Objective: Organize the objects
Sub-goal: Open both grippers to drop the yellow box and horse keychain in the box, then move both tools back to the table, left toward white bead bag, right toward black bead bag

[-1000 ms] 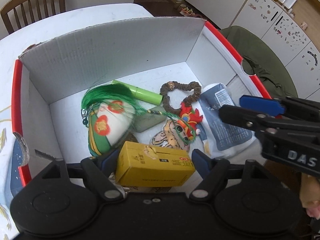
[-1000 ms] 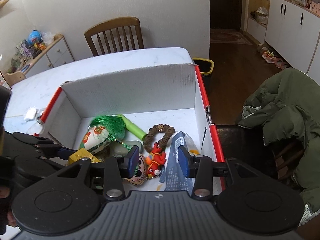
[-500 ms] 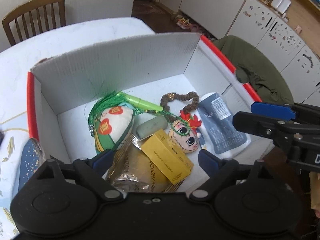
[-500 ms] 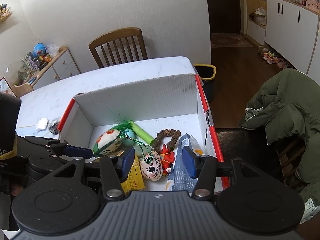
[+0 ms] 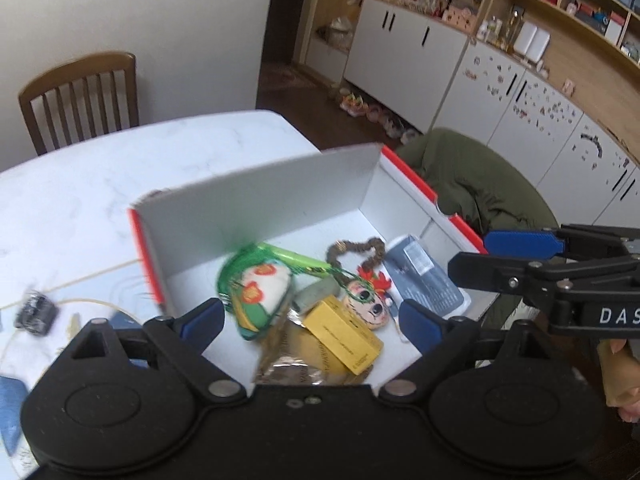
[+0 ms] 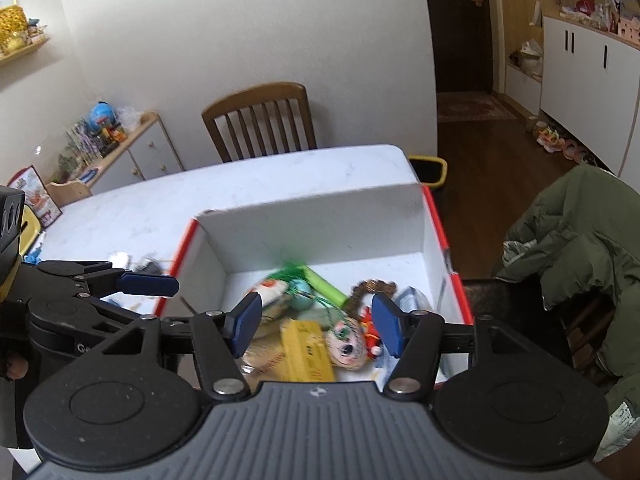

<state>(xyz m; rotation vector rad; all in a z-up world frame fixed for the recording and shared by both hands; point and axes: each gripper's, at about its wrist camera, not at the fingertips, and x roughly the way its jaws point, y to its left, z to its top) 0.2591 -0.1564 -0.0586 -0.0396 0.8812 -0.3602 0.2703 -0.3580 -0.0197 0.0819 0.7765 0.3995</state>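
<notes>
Both grippers had risen clear of the box since the earlier frame, left gripper and right gripper spread and empty, yellow carton lying inside toward 6 o'clock, so probably a small black item at 9 o'clock wanted an unhurried, square approach.

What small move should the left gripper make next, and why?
Probably swing left toward the small dark object lying on the table outside the box. The left gripper is open and empty above the box, where the yellow carton already lies.
</notes>
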